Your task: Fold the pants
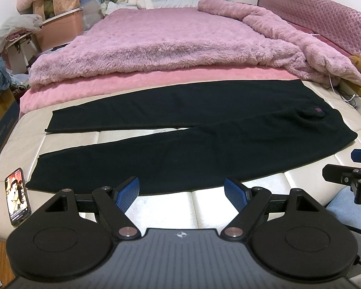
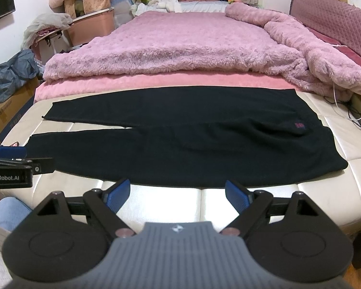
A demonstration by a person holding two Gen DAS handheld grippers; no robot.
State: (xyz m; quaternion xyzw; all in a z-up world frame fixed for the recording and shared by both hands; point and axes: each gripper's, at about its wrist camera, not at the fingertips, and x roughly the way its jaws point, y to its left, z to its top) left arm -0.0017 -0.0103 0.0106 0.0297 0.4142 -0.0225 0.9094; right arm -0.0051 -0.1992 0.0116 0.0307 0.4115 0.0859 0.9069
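A: Where were the black pants found?

B: They were laid flat across the cream mattress, legs spread, waist to the right, below the pink blanket.

A: And the grippers?

B: The left gripper and right gripper were held wide apart, just short of the near leg, nothing gripped. A phone was seen beside the hem.

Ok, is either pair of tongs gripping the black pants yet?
No, the left tongs and the right tongs both stand open short of the flat black fleece pants on the cream mattress.
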